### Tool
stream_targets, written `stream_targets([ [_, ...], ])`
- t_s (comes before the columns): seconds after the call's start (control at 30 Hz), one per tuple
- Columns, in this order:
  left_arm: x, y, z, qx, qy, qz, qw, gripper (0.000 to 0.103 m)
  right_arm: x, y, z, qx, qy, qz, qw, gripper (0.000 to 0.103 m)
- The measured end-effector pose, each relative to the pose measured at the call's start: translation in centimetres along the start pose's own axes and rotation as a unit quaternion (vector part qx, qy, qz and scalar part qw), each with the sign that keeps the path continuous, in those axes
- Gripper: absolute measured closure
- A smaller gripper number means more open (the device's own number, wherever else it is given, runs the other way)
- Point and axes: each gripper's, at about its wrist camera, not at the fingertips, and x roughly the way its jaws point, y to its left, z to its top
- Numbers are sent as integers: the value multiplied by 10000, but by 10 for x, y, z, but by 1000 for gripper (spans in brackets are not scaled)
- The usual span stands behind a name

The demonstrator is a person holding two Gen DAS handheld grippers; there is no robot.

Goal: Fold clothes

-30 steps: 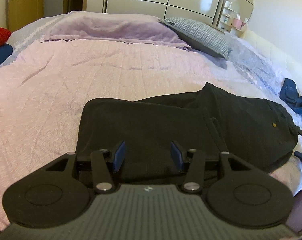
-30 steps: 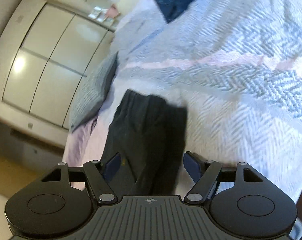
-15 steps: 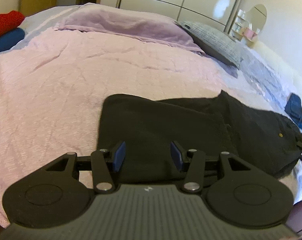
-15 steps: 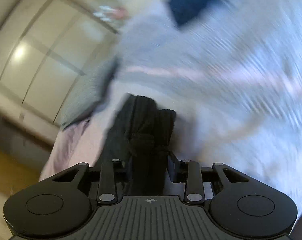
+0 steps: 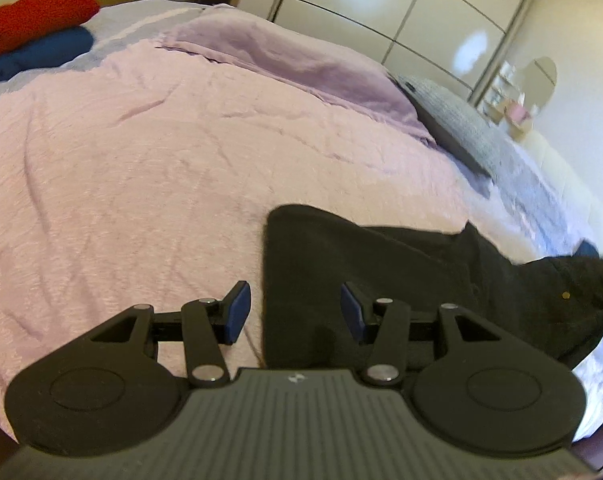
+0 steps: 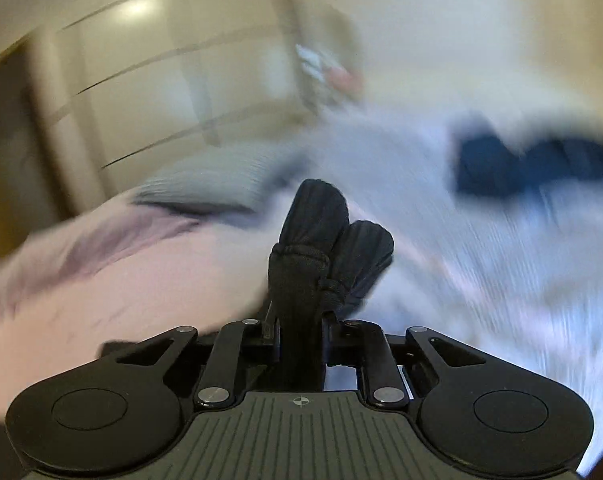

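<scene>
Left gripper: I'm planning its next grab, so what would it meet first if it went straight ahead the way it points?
Probably the black garment: its left edge lies between the open left gripper fingers, on the pink bedspread. Depth is unclear.

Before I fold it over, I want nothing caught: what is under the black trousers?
Pink bedspread shows around the black trousers. Whatever lies directly beneath them is covered. One end is bunched in the right gripper.

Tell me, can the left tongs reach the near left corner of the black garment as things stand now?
Probably yes. The left tongs are open, and the edge of the black garment lies flat on the pink bedspread between the two fingers, with nothing over it. The right tongs grip another part.
</scene>
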Motion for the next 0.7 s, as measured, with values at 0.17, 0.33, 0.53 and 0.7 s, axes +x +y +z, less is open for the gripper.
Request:
stream_targets([
  [0.17, -12, 19, 3, -315, -62, -76, 9995, 58, -46, 138, -19, -2517, -841, 745, 9613, 86],
  [0.33, -19, 38, 3, -616, -26, -126, 9980, 58, -69, 236, -106, -4563, -586, 1800, 8695, 81],
  [0.53, -18, 44, 3, -855, 123, -390, 9955, 58, -71, 250, -170, -5662, -178, 1854, 8029, 58],
  [0.7, -5, 29, 4, -910, 303, -872, 9916, 58, -95, 205, -131, -4816, -128, 2167, 8491, 30],
])
